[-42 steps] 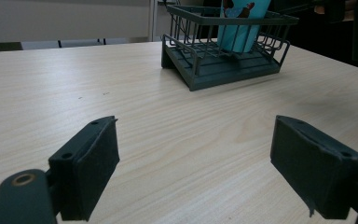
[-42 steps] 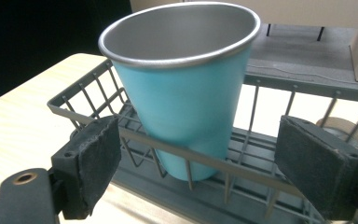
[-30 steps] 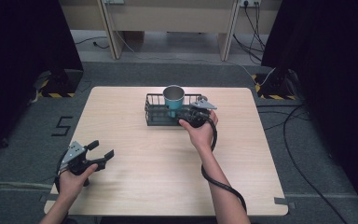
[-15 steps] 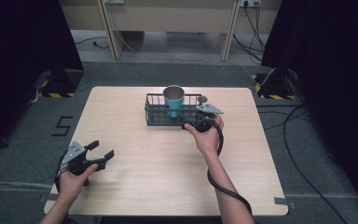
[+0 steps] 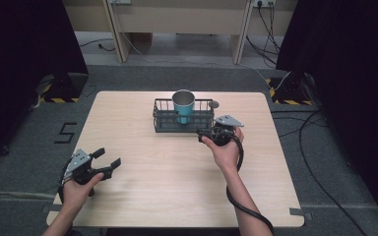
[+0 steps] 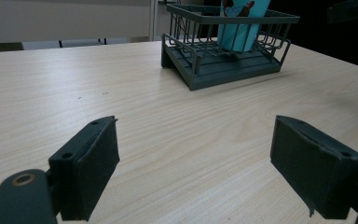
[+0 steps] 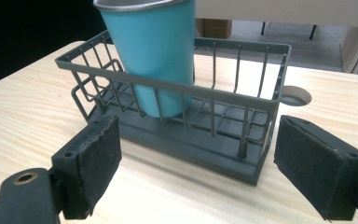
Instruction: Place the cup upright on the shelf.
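Observation:
A teal cup (image 5: 183, 101) stands upright in a dark grey wire basket (image 5: 163, 118) at the back middle of the wooden table. My right gripper (image 5: 204, 132) hovers just off the basket's front right corner, open, with nothing between its pads. In the right gripper view the basket (image 7: 191, 88) and cup (image 7: 154, 51) sit close ahead of the open right gripper (image 7: 198, 172). My left gripper (image 5: 108, 157) rests open near the front left of the table. In the left gripper view the left gripper (image 6: 212, 172) faces the distant basket (image 6: 223, 70) and cup (image 6: 240, 23).
A round cable hole (image 5: 213, 104) is set in the tabletop behind the basket's right end. Bare wood (image 5: 167, 177) spreads between the two hands. Cables (image 5: 320, 147) lie on the floor to the right of the table.
My right gripper has drawn back a little from the basket, toward the right and the near edge. The left gripper has stayed put.

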Tool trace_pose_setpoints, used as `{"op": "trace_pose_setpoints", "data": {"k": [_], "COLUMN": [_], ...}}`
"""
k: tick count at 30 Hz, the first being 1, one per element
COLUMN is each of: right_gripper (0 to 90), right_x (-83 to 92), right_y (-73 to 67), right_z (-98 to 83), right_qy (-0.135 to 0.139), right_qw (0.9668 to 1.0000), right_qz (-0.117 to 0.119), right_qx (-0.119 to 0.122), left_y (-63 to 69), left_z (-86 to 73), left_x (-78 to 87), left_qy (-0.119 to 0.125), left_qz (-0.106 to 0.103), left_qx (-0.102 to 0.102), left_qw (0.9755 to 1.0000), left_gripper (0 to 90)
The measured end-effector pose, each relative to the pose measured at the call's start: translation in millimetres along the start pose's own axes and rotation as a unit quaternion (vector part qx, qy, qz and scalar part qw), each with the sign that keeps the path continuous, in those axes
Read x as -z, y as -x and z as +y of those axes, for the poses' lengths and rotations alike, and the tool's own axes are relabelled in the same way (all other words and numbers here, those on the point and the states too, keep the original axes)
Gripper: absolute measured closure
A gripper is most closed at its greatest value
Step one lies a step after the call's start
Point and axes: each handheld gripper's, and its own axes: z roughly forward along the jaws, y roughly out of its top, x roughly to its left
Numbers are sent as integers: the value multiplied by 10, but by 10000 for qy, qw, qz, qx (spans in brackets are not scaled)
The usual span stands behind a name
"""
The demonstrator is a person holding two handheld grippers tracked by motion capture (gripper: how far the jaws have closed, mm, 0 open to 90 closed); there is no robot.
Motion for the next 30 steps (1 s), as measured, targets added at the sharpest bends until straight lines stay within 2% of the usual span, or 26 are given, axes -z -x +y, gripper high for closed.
{"op": "trace_pose_setpoints", "data": {"k": [11,30], "right_gripper": [156,157], "right_x": [135,381], "right_y": [42,148], "right_z": [-113,-197], "right_qy": [-45,-25], "right_qw": [10000,9999], "right_qz": [-15,-129], "right_qx": [-14,4], "left_y": [1,2], "left_z": [0,-1], "left_x": [1,1], "left_qy": [2,-2], "left_qz": [2,9], "left_qx": [3,-3], "left_qw": [10000,10000], "left_gripper": [145,146]}}
